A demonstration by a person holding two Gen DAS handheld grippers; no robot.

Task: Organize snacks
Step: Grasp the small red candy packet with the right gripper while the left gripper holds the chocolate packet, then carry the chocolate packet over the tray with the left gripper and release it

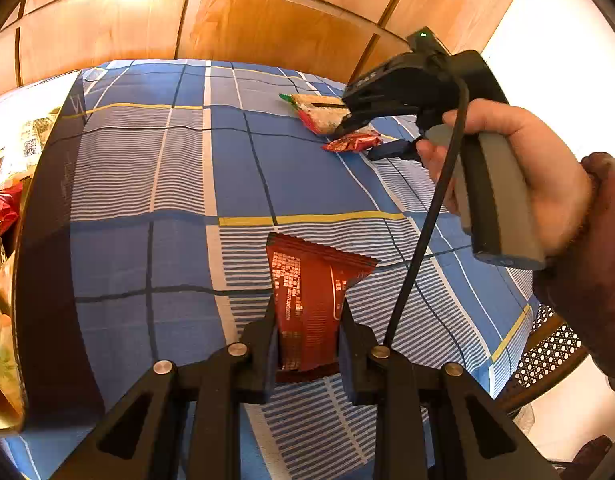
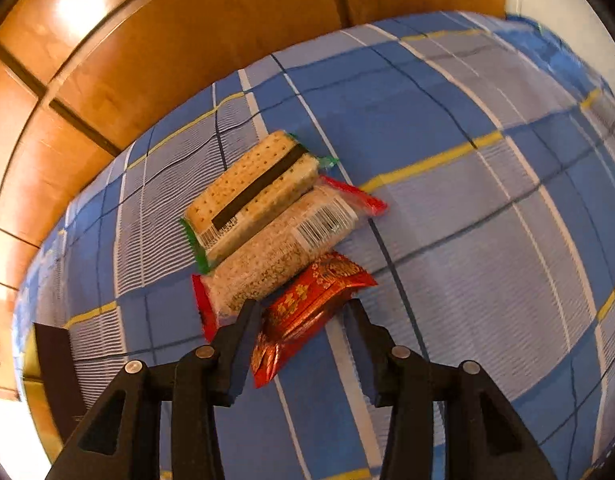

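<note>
Left gripper (image 1: 307, 320) gripping dark-red packet (image 1: 311, 292)

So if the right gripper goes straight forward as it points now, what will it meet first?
Most likely the red patterned snack packet, lying between the open right gripper fingers; the sesame bar lies just beyond. Height above the cloth is unclear.

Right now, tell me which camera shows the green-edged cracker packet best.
The right wrist view: the green-edged cracker packet lies whole and near, crackers, dark stripe and barcode plain, beside the sesame bar packet. The left wrist view shows it small and far, partly behind the right gripper.
</note>
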